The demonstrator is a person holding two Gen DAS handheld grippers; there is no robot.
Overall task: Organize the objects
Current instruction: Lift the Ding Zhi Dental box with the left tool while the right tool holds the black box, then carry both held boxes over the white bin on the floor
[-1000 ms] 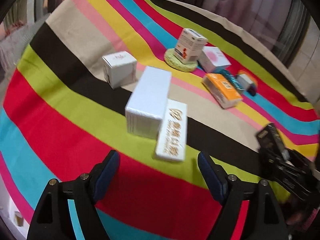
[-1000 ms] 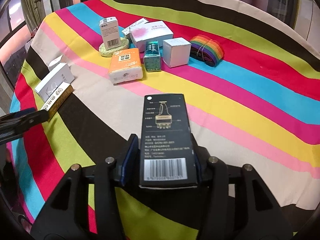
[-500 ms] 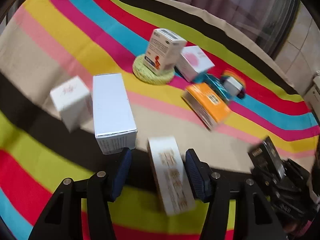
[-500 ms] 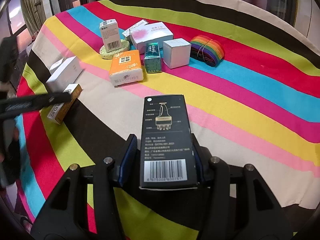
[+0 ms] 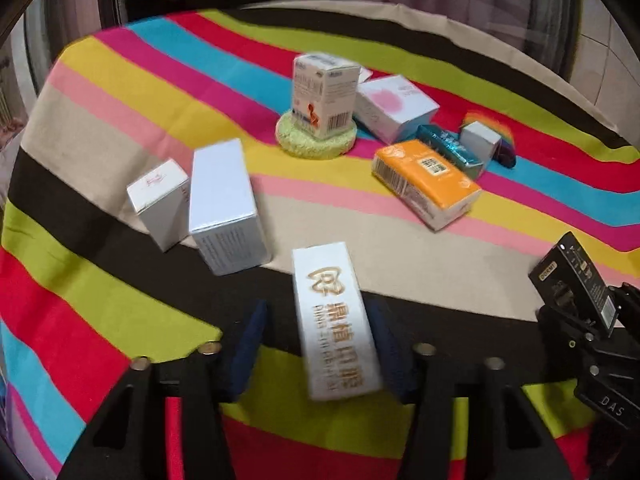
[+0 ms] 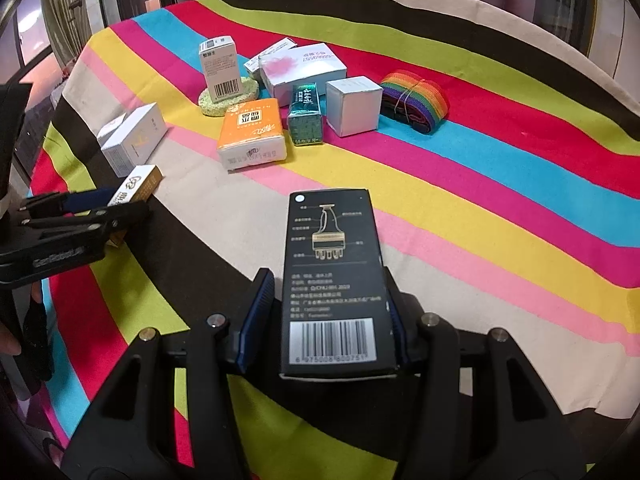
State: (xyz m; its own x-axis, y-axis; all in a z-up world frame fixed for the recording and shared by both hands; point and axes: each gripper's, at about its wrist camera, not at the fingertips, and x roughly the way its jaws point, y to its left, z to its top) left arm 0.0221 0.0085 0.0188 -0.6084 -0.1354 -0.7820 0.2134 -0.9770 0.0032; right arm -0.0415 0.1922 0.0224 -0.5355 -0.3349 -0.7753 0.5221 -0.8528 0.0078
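My left gripper (image 5: 316,344) has a white box with gold lettering (image 5: 334,322) between its fingers; the right pad touches it, the left pad stands a little off, so the jaws are open. The same box (image 6: 138,186) shows in the right wrist view at the left gripper (image 6: 100,208). My right gripper (image 6: 326,320) is shut on a long black box with a barcode (image 6: 332,276), held above the striped cloth; it also shows at the right edge of the left wrist view (image 5: 576,284).
On the striped tablecloth (image 6: 480,184) stand two white boxes (image 5: 224,204), a box on a green round sponge (image 5: 320,96), a pink-marked white box (image 5: 394,106), an orange pack (image 5: 428,182), a teal pack (image 6: 306,114), a small white cube (image 6: 354,104) and a rainbow strap (image 6: 416,98).
My left gripper moved in around the white gold-lettered box and narrowed on it, swinging it away from the large white box. The right gripper kept holding the black box still.
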